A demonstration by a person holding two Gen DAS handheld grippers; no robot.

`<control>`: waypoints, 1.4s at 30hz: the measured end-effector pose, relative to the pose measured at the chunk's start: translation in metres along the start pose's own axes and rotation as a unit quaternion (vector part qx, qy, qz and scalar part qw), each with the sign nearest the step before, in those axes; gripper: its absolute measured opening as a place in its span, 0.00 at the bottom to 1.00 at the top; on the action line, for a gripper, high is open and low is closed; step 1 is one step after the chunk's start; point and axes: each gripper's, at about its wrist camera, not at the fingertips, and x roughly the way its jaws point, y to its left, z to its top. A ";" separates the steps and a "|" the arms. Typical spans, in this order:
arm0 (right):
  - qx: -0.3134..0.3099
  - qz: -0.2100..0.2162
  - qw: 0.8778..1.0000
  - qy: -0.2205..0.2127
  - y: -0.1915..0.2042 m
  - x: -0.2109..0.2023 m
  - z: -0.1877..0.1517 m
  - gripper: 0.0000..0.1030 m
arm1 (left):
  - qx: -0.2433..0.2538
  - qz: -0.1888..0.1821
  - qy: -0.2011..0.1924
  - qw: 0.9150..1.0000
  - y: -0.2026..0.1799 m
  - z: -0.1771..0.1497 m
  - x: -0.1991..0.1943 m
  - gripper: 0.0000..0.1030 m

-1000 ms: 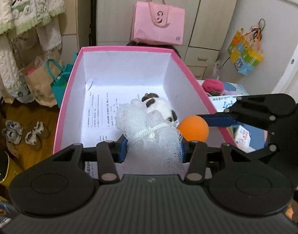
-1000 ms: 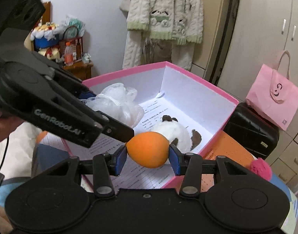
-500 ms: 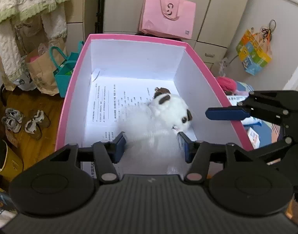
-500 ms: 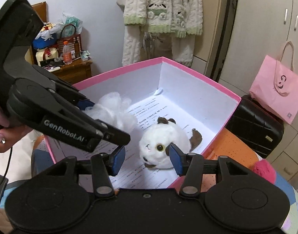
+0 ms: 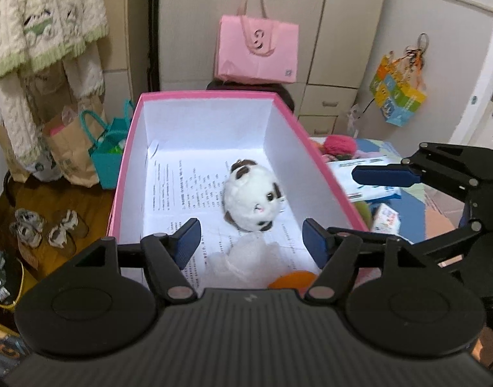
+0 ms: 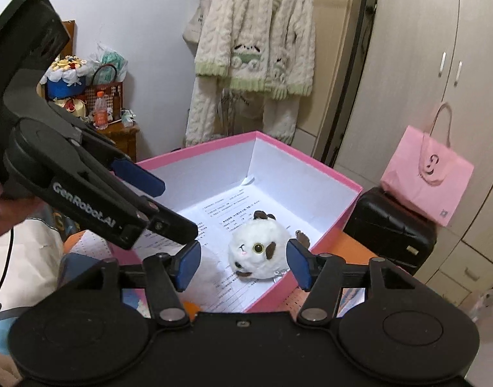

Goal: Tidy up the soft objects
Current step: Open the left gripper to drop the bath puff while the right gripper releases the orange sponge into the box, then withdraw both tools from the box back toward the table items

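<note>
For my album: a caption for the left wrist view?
Left gripper, jaws opening, above pink box holding plush toy, mesh sponge, orange ball.

I'm working in somebody's home, and it looks like a bedroom. At my twelve o'clock stands a tall pale wardrobe (image 5: 272,16) with small drawers (image 5: 324,104) below, a pink shopping bag (image 5: 257,53) set in front of it. At ten o'clock a cream knitted cardigan (image 5: 46,22) hangs over paper bags (image 5: 65,158) and a teal tote (image 5: 109,158), with small shoes (image 5: 45,230) on the wooden floor (image 5: 53,200). In the right view a wooden side table (image 6: 124,137) at ten o'clock holds a bottle (image 6: 101,114) and a basket (image 6: 106,88).
</note>
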 end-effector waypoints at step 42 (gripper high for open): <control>0.186 -0.054 0.979 -0.061 -0.103 -0.130 -0.146 0.81 | 0.156 -0.134 0.011 0.978 -0.156 -0.045 -0.026 0.76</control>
